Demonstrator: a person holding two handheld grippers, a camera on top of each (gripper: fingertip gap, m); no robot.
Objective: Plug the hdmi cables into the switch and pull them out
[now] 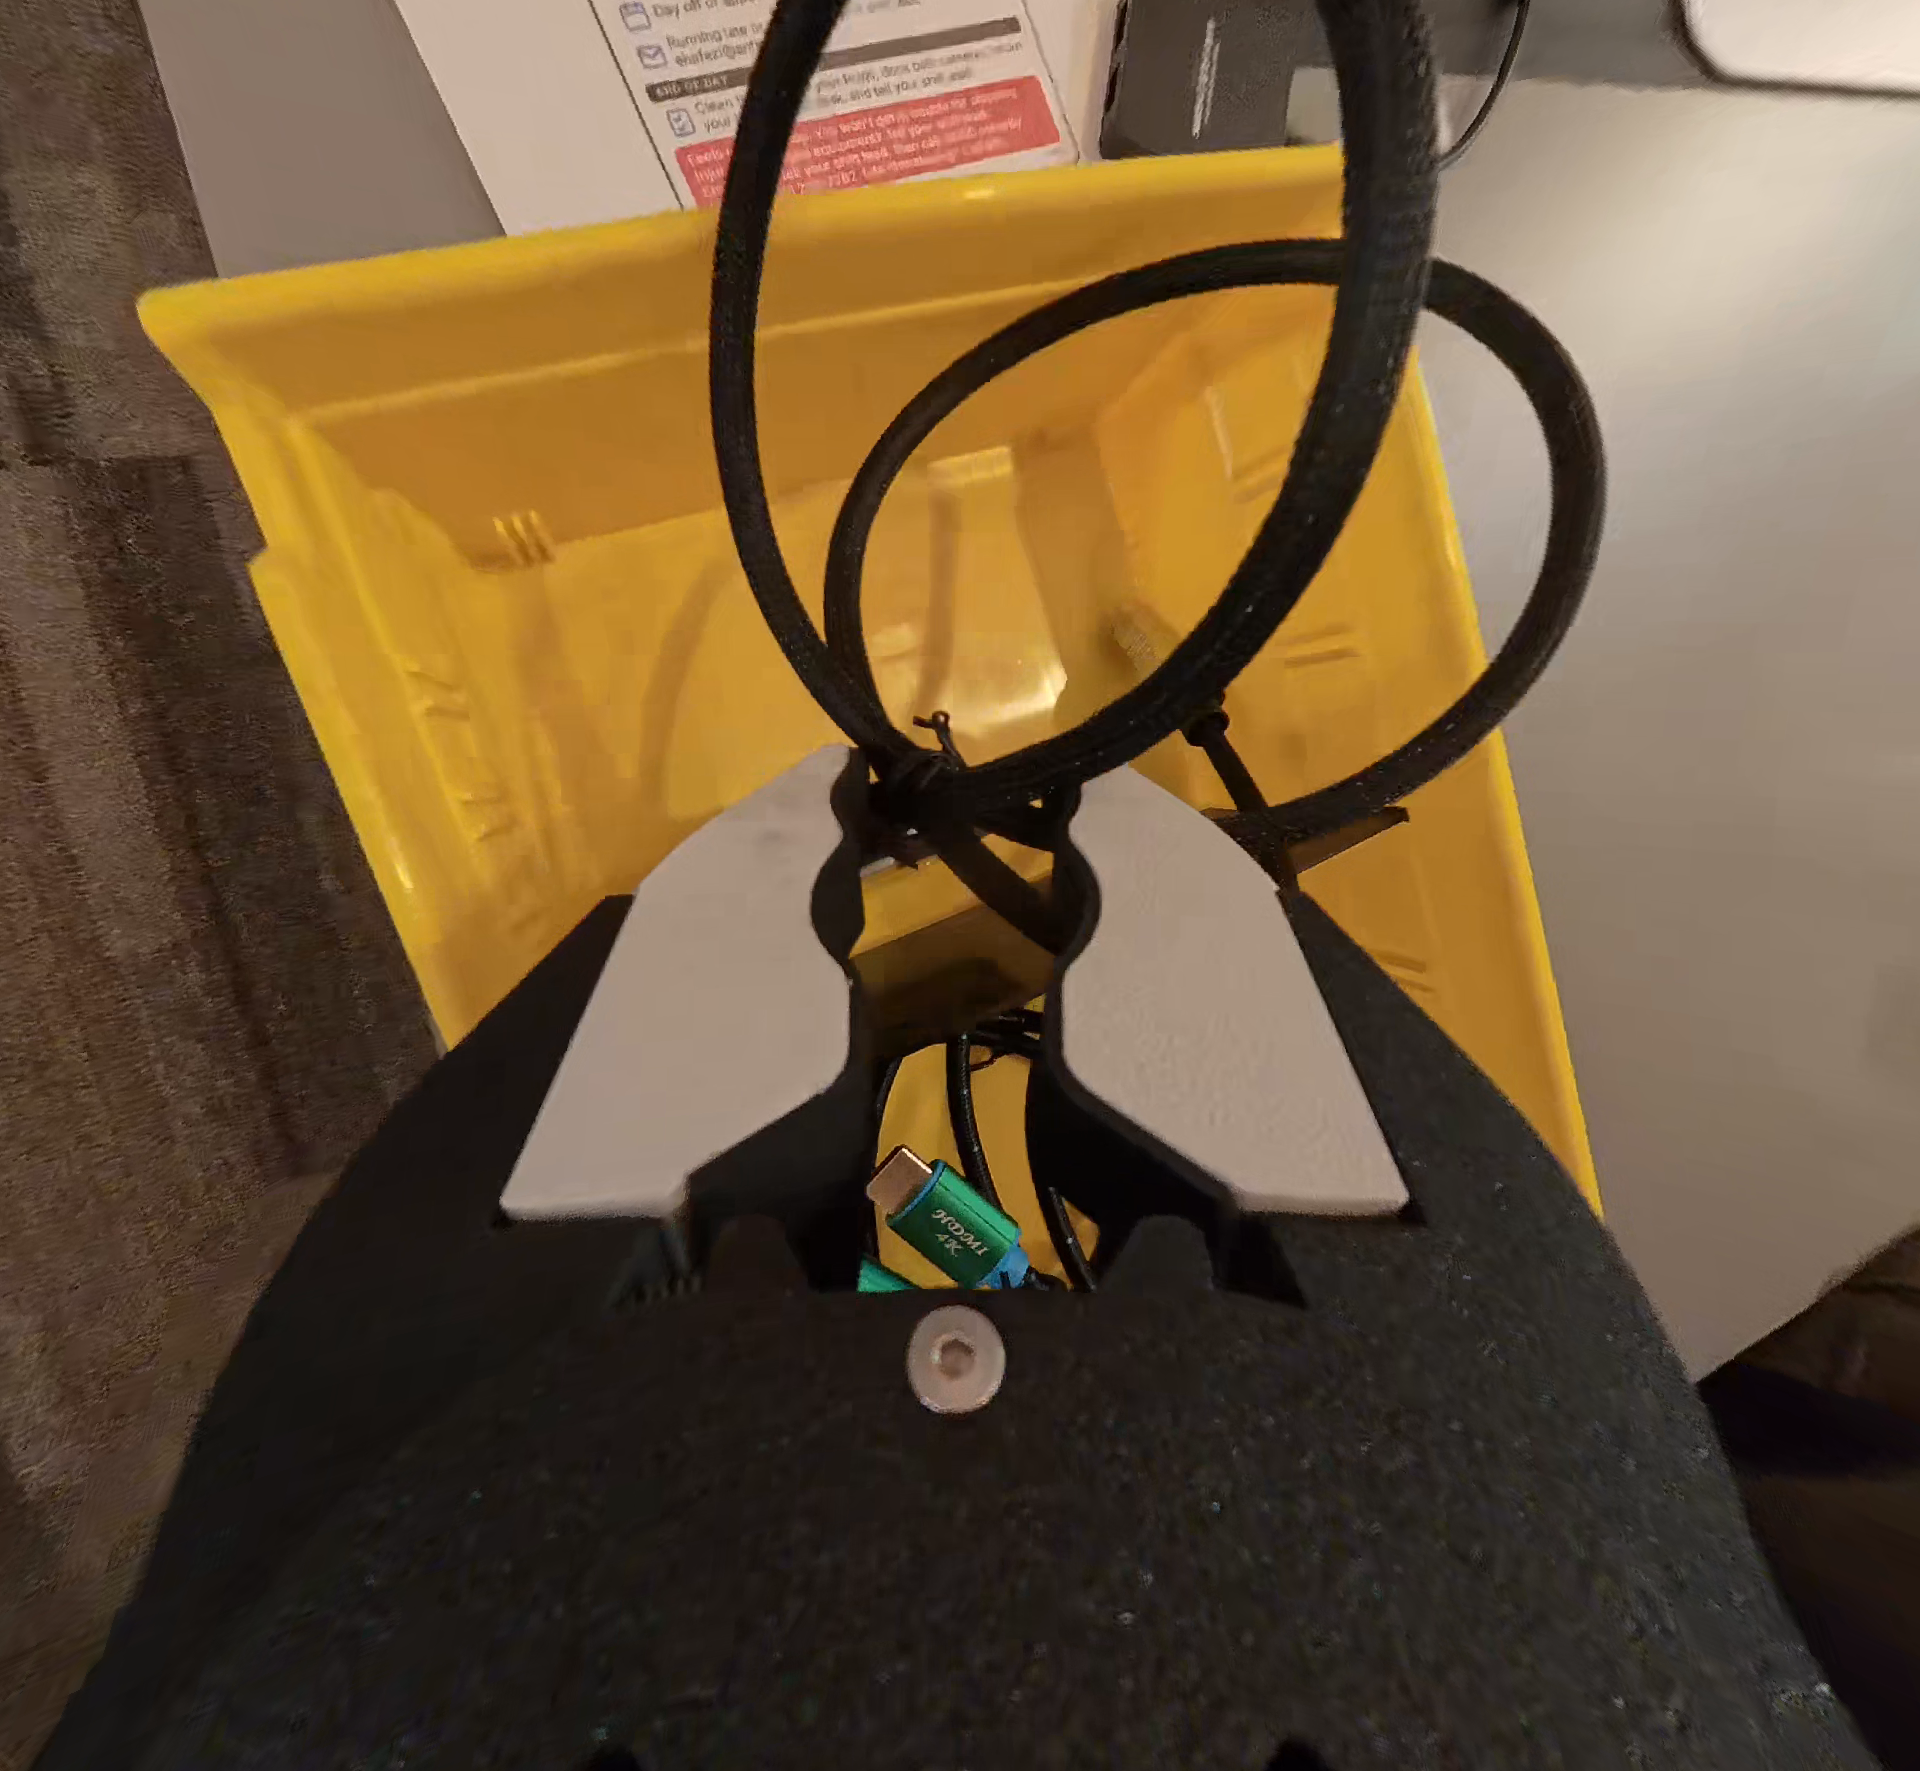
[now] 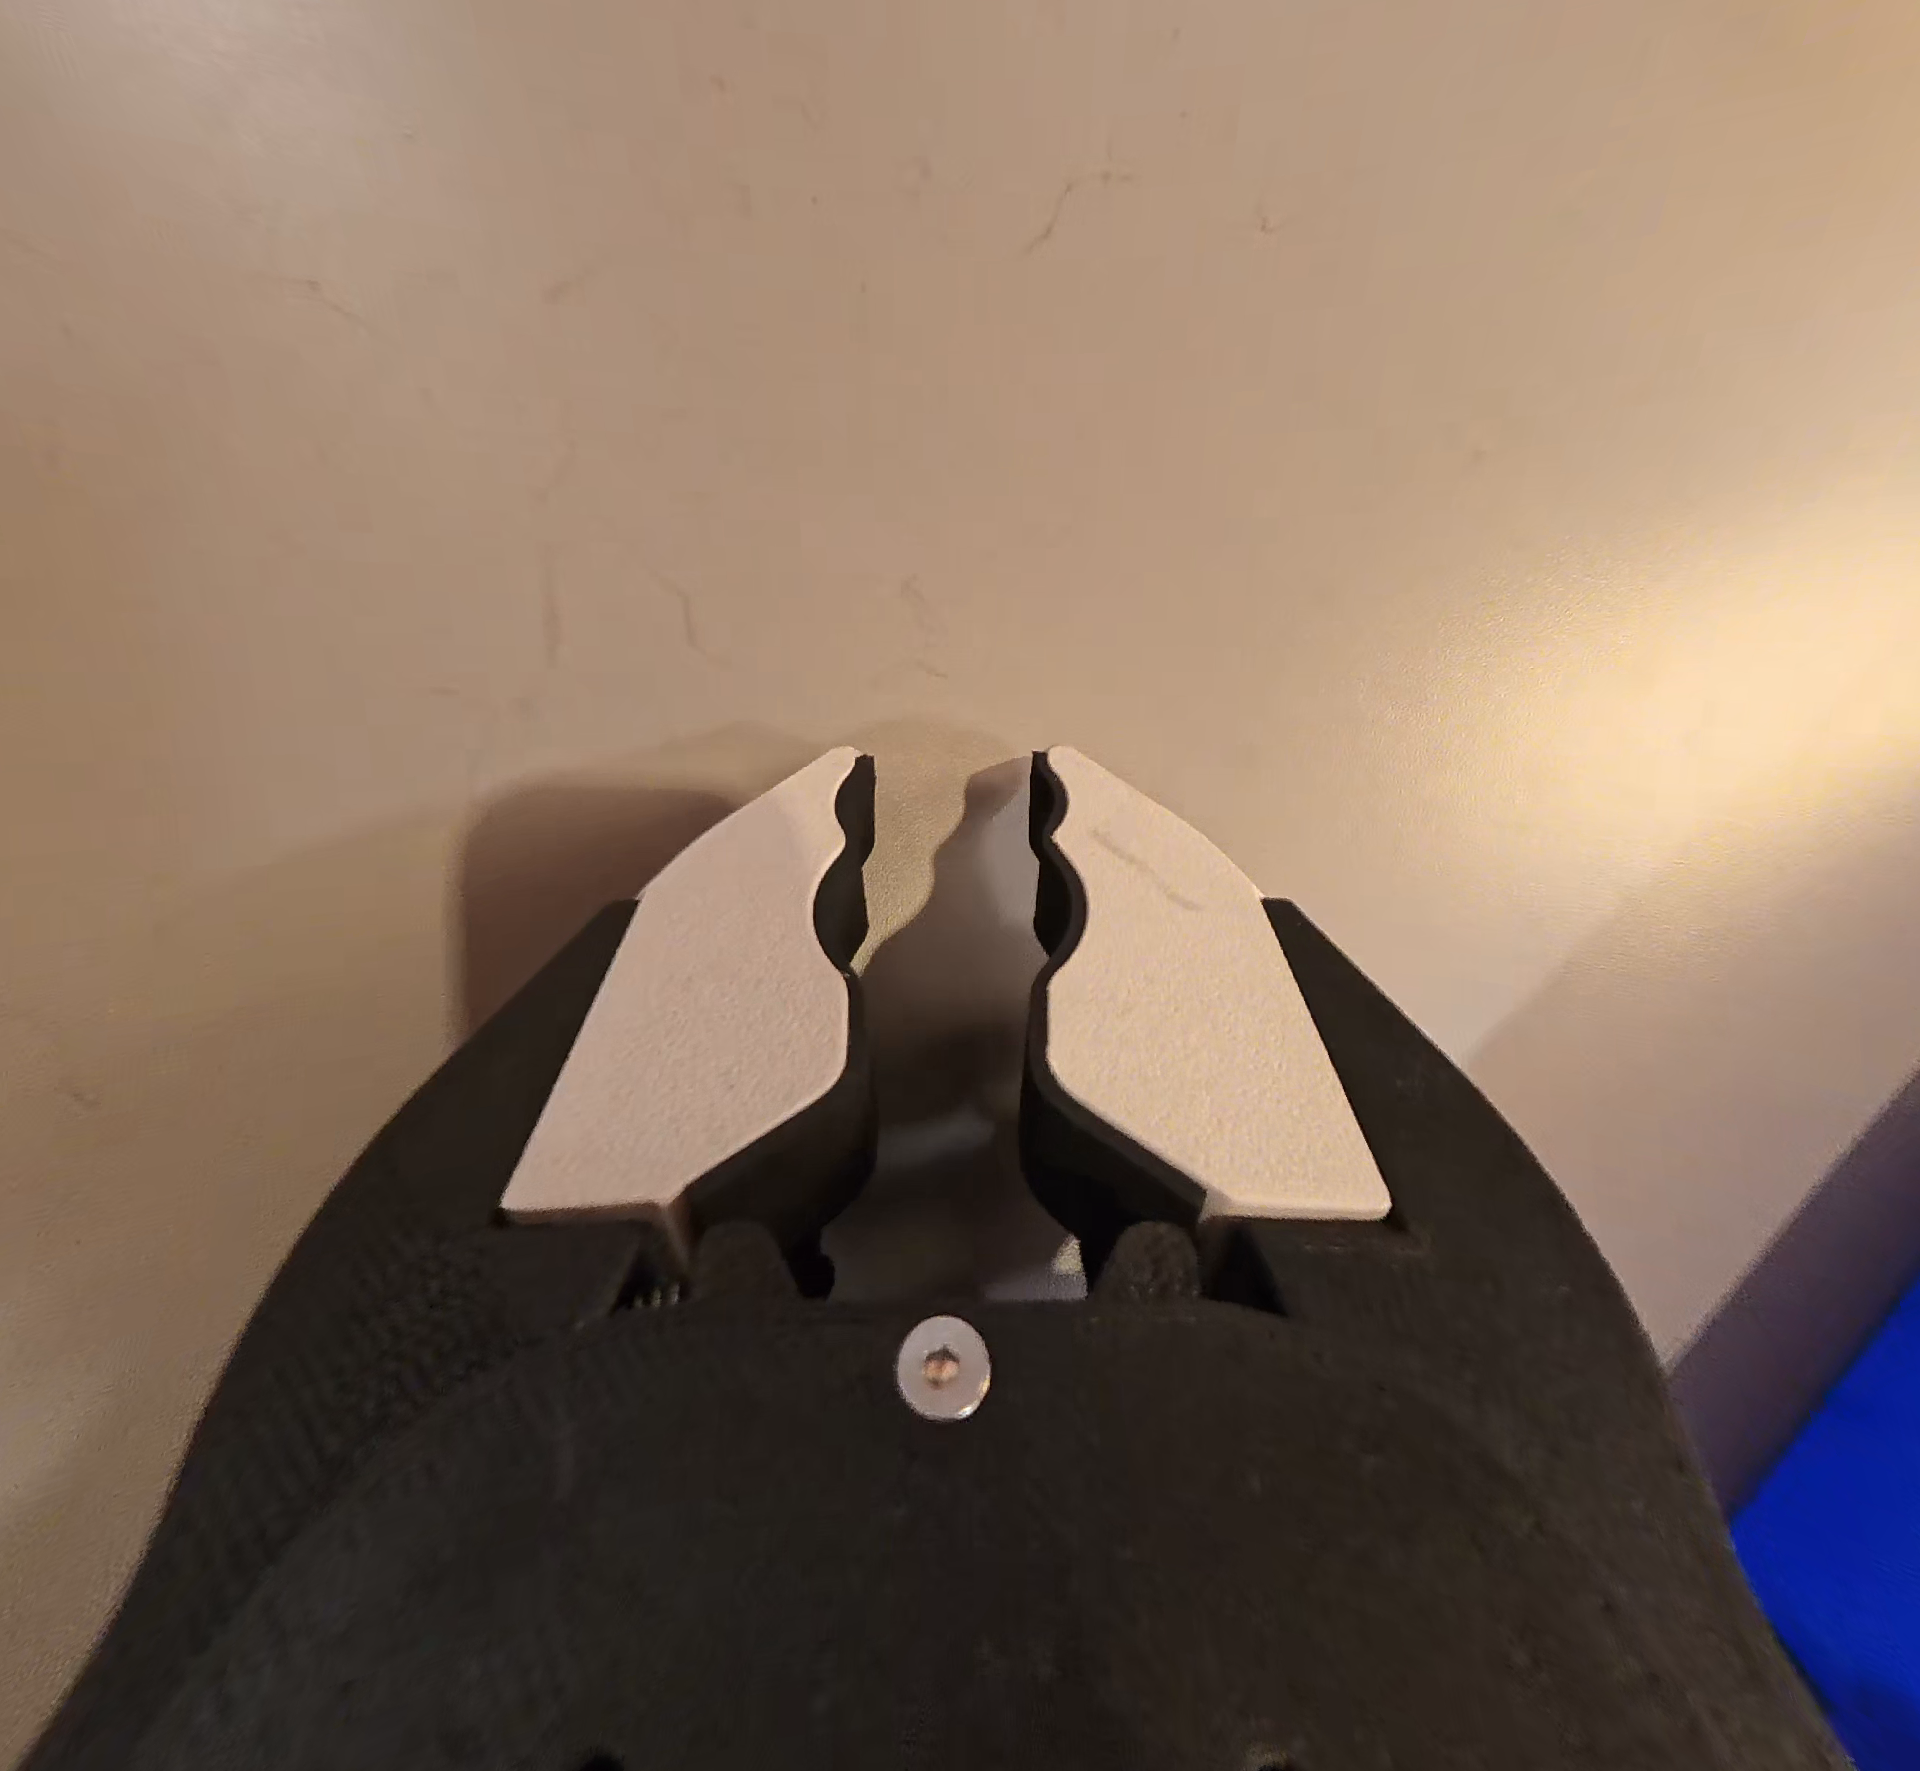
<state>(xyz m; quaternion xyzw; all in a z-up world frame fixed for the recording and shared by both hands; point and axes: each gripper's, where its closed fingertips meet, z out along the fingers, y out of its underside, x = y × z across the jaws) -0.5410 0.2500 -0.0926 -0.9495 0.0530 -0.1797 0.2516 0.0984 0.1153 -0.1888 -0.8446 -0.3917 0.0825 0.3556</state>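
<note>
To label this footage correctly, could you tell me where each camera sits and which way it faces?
Left wrist view: on the left gripper, looking down into a yellow bin; its fingers clamp a coiled black cable.
Right wrist view: on the right gripper, facing a bare beige tabletop; its fingers stand apart, empty.
Shared: only a pale tabletop; neither shows the other gripper.

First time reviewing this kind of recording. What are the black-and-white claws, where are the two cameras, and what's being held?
Each claw is a hand-held two-finger gripper with a camera looking along its fingers. In the left view, the left gripper pinches a coiled black braided cable at its tied bundle, above a yellow plastic bin on a white table; a green-ended connector lies below, a printed sheet behind. In the right view, the right gripper is open and empty over a bare beige tabletop.
</note>
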